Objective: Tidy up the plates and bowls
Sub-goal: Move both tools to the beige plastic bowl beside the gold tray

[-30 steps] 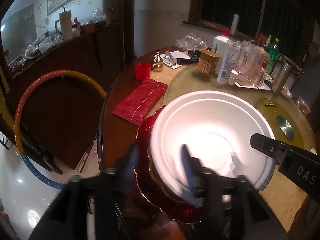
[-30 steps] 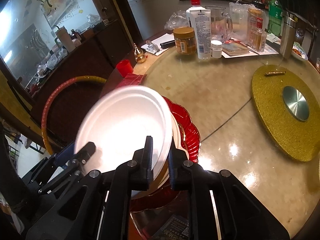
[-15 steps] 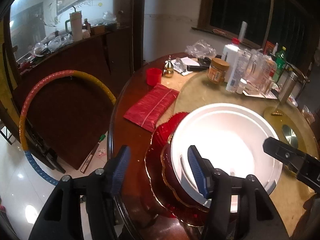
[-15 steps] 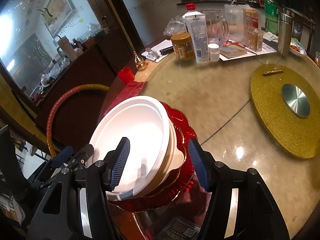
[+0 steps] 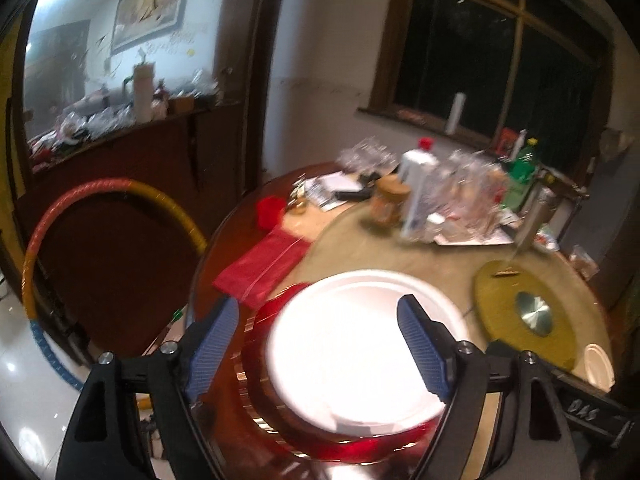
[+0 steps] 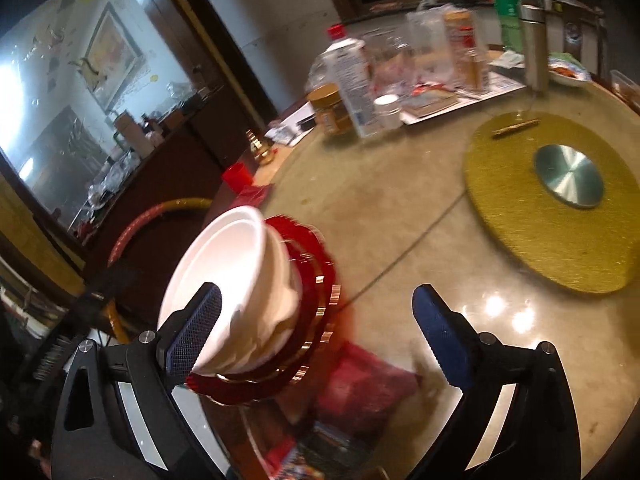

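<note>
Round table, stacked white bowls

Bowls on plates, turntable right.

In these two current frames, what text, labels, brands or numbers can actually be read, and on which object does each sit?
"DAS": pale letters on the black tongs body at the lower right of the left wrist view; further letters are cut off.
White red-capped bottle: printed label, too blurred to read.
Brown jar with tan lid: label blurred, unreadable.
Green plastic bottle: label unreadable.
Printed booklet at the table edge: blurred, unreadable.
</note>
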Available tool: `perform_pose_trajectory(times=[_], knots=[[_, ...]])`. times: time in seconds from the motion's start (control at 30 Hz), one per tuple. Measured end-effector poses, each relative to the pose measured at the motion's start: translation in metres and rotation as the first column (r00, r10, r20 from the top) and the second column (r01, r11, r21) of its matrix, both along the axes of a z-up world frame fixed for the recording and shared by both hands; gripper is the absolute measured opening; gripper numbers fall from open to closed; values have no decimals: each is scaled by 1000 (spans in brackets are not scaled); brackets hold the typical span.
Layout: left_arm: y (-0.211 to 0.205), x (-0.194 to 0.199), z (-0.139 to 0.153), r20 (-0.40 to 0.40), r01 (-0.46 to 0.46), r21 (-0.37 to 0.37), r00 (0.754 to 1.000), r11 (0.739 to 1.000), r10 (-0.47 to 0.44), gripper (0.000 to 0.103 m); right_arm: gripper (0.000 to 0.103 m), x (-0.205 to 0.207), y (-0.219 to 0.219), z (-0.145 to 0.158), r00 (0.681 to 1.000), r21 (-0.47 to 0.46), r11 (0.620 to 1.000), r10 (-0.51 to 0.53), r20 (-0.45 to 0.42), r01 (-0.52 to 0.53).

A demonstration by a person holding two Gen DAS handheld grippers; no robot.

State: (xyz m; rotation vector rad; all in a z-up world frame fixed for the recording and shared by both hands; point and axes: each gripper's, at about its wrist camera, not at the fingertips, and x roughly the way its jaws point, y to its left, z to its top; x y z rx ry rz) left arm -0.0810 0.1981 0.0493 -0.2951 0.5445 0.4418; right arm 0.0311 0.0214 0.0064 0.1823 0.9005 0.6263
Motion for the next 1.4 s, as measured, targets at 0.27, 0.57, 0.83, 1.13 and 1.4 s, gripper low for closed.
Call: perform_pose_trajectory(times=[0.27,0.57,0.83,1.13,1.4], knots=[[-81,37,5,-15,219,46,976,975,-219,83,97,2,-79,-1,989,-46,988,-149,6,149],[-159,78,-18,-88,408,25,910,913,-405,83,97,-8,-186,0,946,7,947,-321,-32,322],[-214,109,-39,-134,507,-35,852,861,-506,83,97,-13,-258,-1,881,-5,883,-470,-61,470],[-281,139,-60,-177,607,-109,767,787,-616,83,97,-22,-332,-5,780,51,780,-616,-111,624],[-318,161,-68,-196,619,-133,749,774,-633,83,97,-16,-385,-38,685,166,668,-676,-272,725]])
